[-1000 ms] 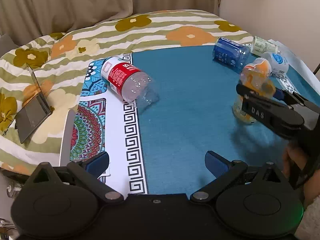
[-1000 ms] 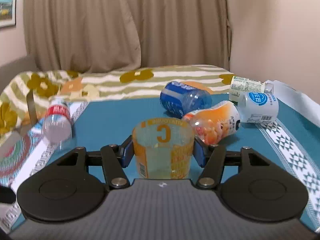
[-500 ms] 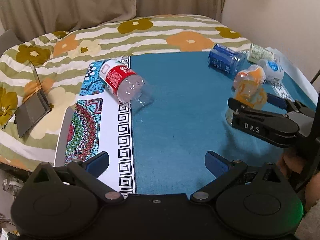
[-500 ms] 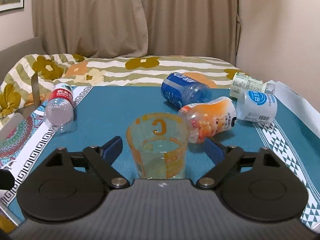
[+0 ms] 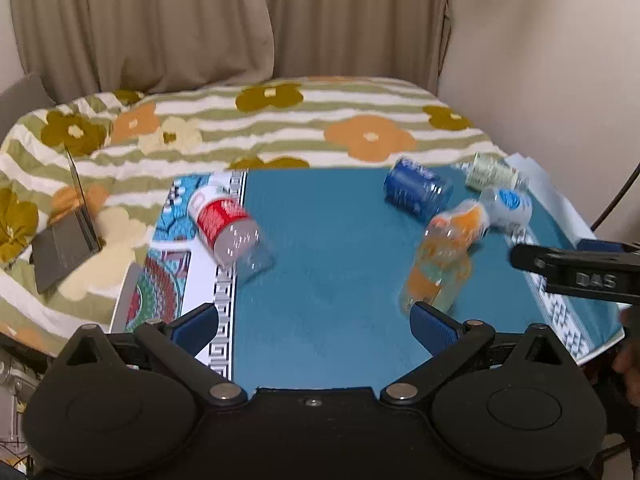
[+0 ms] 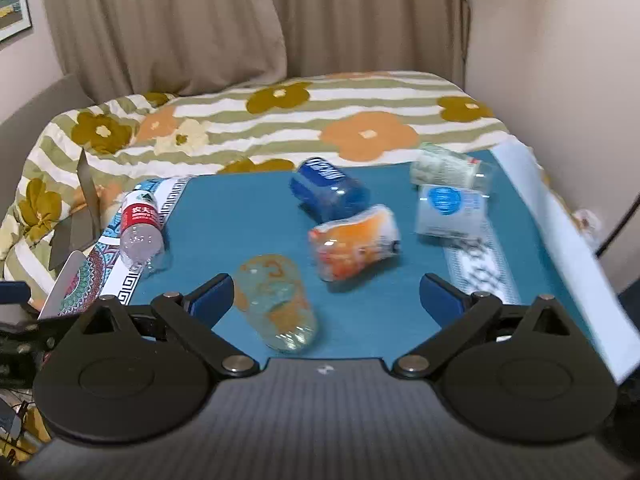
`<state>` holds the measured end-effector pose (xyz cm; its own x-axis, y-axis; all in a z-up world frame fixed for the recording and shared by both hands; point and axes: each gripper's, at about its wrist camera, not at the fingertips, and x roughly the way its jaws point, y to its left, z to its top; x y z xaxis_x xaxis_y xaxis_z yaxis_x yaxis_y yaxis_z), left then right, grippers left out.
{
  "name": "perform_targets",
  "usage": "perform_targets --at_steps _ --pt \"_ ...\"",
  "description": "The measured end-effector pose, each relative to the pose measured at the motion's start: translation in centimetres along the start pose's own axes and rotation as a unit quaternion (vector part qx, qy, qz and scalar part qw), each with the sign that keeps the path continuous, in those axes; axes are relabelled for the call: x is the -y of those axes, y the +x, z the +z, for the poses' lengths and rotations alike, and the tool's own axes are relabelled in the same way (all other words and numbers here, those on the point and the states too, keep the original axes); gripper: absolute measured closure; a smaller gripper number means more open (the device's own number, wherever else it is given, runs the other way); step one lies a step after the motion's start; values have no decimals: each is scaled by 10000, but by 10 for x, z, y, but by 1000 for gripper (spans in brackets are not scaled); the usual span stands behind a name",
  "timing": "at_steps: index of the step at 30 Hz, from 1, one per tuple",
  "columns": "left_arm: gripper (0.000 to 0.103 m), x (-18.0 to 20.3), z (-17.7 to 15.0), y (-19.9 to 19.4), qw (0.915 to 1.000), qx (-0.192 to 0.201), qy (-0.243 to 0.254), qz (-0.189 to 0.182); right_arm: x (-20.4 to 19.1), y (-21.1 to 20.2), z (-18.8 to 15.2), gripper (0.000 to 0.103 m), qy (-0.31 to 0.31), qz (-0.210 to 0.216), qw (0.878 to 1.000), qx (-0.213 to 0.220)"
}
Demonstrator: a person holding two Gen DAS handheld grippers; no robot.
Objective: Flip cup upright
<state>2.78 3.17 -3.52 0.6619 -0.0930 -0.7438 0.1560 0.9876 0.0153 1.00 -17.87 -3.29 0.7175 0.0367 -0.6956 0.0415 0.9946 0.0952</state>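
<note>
Since 0.5 s ago both cameras have risen and pulled back; the right tongs [image 6: 326, 292], already released then, now sit spread and empty behind the cup. The teal cloth-covered surface [image 5: 320, 240] carries everything. Left tongs [image 5: 314, 322] also spread, holding nothing, idle near the front edge. Clear red-labelled plastic bottle [image 5: 230, 230] lies on its side at the left border, unchanged. The transparent orange-printed plastic cup [image 6: 276, 300] stands on its base near the front, just beside an orange-wrapped pouch bottle [image 6: 354, 242]; blur obscures its rim. Judgement: flip done, retreat avoids knocking it.
</note>
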Motion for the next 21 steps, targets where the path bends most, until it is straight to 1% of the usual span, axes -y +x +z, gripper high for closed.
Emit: perform_targets --at_steps 3,5,9,15,21 --pt "0 8 6 -7 9998 163 -5 80 11 -14 6 0 -66 -170 9996 -234" --pt "0 12 8 -10 9996 246 -17 110 16 -22 5 0 -136 -206 9992 -325" --pt "0 19 5 -10 9996 257 -9 148 22 -30 -3 0 -193 -252 9986 -429" --pt "0 26 -6 -14 9995 263 56 178 30 -35 -11 0 -99 -310 9985 -446" --pt "0 28 -12 -16 9995 265 -33 196 34 -38 -13 0 -110 -330 9986 -396"
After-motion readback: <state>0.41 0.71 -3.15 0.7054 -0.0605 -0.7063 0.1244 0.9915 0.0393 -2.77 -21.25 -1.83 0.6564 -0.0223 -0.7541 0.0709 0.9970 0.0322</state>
